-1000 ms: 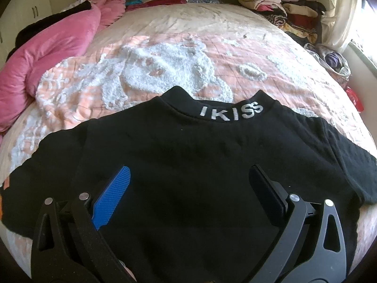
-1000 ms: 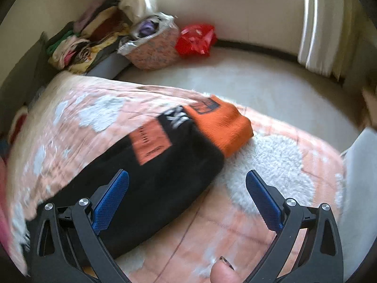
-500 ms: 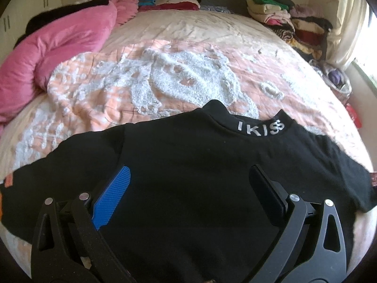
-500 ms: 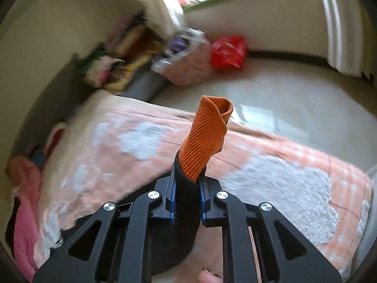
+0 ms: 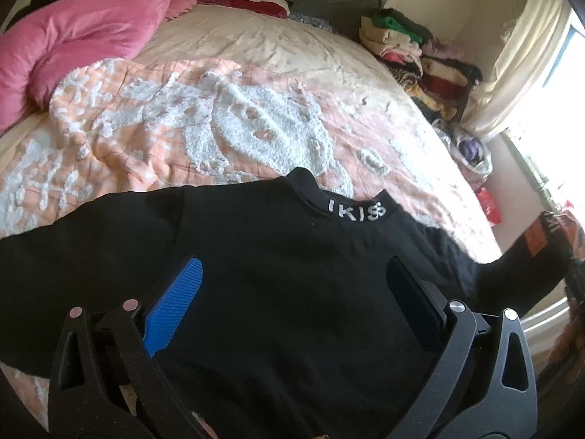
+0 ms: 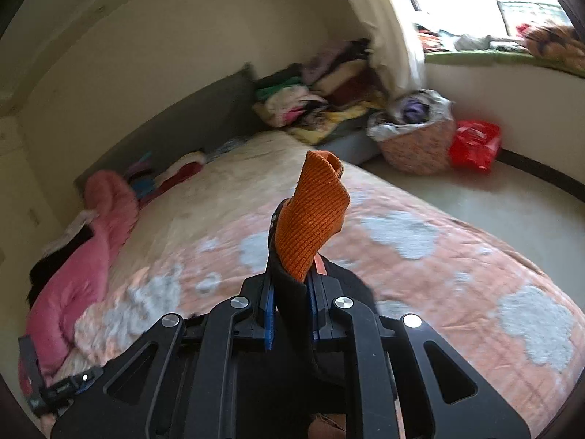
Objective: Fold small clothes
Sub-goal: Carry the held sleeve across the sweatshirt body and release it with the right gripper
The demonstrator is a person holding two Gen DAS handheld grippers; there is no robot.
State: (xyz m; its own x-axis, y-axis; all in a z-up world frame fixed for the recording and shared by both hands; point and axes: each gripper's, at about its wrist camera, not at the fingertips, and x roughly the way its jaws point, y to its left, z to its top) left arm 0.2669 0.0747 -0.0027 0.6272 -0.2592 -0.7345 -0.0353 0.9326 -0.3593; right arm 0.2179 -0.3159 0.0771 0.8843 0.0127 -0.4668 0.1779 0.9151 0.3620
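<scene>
left tool: my left gripper [image 5: 292, 300] hangs wide open over the middle of the black sweater [image 5: 274, 274], holding nothing; i can't tell whether its pads brush the cloth.
sweater: it lies spread on the near part of the bed cover [image 5: 219, 124], collar on the far side, left sleeve flat toward the left edge, right sleeve lifted off the bed at the far right.
right tool: my right gripper [image 6: 290, 300] is clamped on that right sleeve just behind its orange cuff [image 6: 314, 219]; the jaws have just been closing, with the sleeve pinched between them. the cuff sticks up past the fingertips.
step: i judge this as the start of folding the right sleeve in across the body.
risk, slip: only a narrow bunch of cloth is held, so a quick swing could pull it out of the pads.
risk, drag: nothing pins the body, so hauling the sleeve could shift or wrinkle the whole sweater.
risk, crooked fold: the bunched, twisted sleeve may land rumpled rather than flat.
</scene>
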